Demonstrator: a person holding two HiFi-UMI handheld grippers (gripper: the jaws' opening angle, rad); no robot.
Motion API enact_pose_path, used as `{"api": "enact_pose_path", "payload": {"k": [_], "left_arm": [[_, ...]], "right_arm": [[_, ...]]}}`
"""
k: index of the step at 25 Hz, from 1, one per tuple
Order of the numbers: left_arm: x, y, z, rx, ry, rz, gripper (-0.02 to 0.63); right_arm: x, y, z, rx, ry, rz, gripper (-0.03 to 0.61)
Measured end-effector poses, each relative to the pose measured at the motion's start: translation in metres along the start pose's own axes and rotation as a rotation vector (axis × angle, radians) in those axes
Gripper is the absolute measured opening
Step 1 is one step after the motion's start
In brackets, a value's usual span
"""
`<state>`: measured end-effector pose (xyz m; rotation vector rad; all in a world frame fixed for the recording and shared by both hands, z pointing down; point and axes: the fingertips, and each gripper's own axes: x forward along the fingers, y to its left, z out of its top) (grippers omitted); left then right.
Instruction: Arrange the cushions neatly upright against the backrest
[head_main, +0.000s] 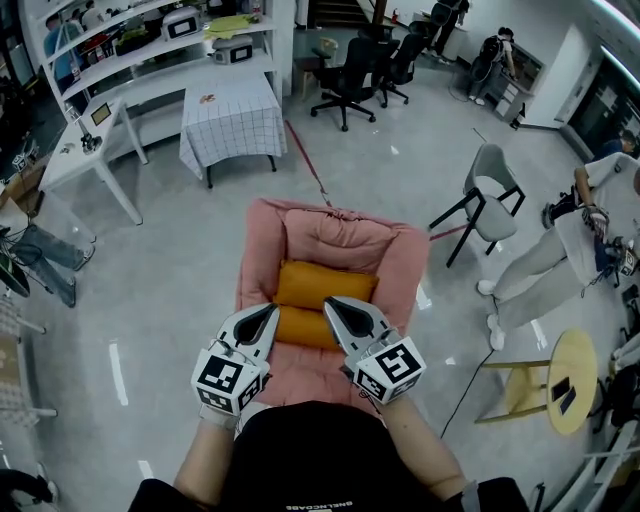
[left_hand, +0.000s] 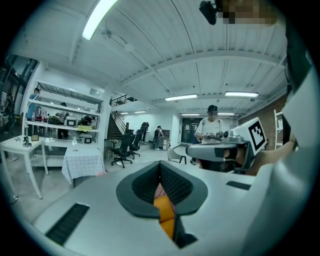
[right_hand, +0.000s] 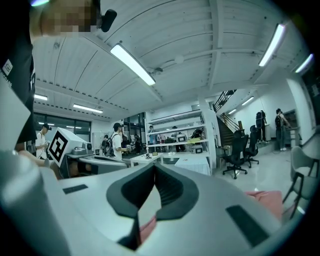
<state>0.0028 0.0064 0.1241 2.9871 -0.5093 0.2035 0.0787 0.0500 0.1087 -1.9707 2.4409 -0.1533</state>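
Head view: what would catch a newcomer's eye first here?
A pink armchair sits in the middle of the floor with two orange cushions on it. Nearest the camera, the left hand-held gripper and the right hand-held gripper hover over the seat, both shut and empty.

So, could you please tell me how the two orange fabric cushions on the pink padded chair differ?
The rear orange cushion rests against the backrest of the pink padded chair; the front orange cushion lies on the seat in front of it. The rear cushion looks paler and shows fully; the front cushion is deeper orange and partly hidden. Both are plump, oblong and lie crosswise.
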Motion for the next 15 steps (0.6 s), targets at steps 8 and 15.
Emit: {"api": "enact_pose_path", "payload": {"k": [8,15], "left_arm": [[0.0010,0.0047,-0.0018,-0.008,0.000,-0.006,0.014],[0.0042,-0.0010,-0.0012,-0.012,0.000,-0.010,0.014]], "right_arm": [[0.0016,-0.0042,-0.0015,0.010,0.004,-0.017,0.012],[-0.0027,-0.0085,-0.0017,0.018,0.008,-0.020,0.012]]}}
